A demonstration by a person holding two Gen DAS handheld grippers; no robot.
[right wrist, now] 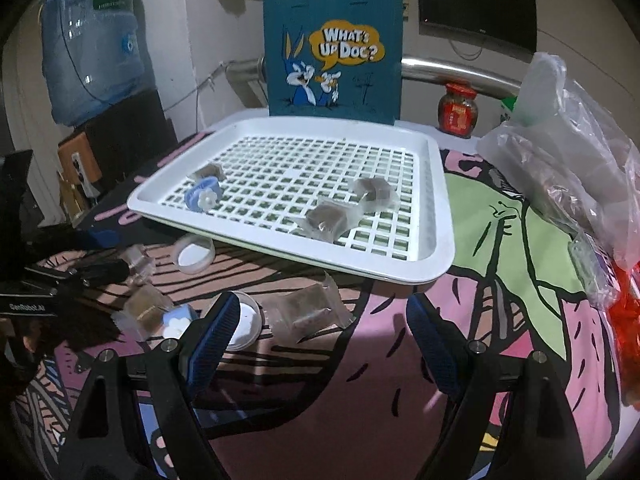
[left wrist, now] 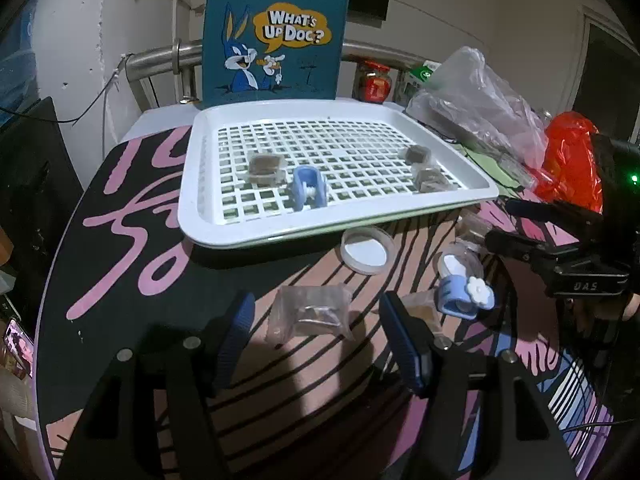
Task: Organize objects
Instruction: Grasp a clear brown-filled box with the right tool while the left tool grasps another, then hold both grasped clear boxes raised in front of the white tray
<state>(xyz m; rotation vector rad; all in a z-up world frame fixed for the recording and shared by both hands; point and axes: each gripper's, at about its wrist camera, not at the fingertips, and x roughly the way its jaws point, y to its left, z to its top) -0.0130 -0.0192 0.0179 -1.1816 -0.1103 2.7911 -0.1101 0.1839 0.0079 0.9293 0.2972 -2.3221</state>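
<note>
A white lattice tray (left wrist: 192, 208) (right wrist: 442, 216) holds three wrapped brown packets (left wrist: 264, 166) (right wrist: 328, 218) and a blue clip (left wrist: 308, 188) (right wrist: 202, 196). On the patterned mat in front of it lie a clear packet (left wrist: 312, 314) (right wrist: 308, 312), two round lids (left wrist: 366, 250) (right wrist: 195, 258), a flower-topped blue clip (left wrist: 464, 296) (right wrist: 178, 320) and more packets (right wrist: 146, 306). My left gripper (left wrist: 316, 304) (right wrist: 124, 254) is open, its tips on either side of the clear packet without touching it. My right gripper (right wrist: 322, 304) (left wrist: 498, 220) is open and empty, just right of that packet.
A blue cartoon tote bag (left wrist: 276, 36) (right wrist: 334, 52) stands behind the tray. Clear plastic bags (left wrist: 480, 100) (right wrist: 568, 152), a red bag (left wrist: 572, 160) and a red jar (right wrist: 458, 110) crowd the right side. A water bottle (right wrist: 92, 48) stands off the table at left.
</note>
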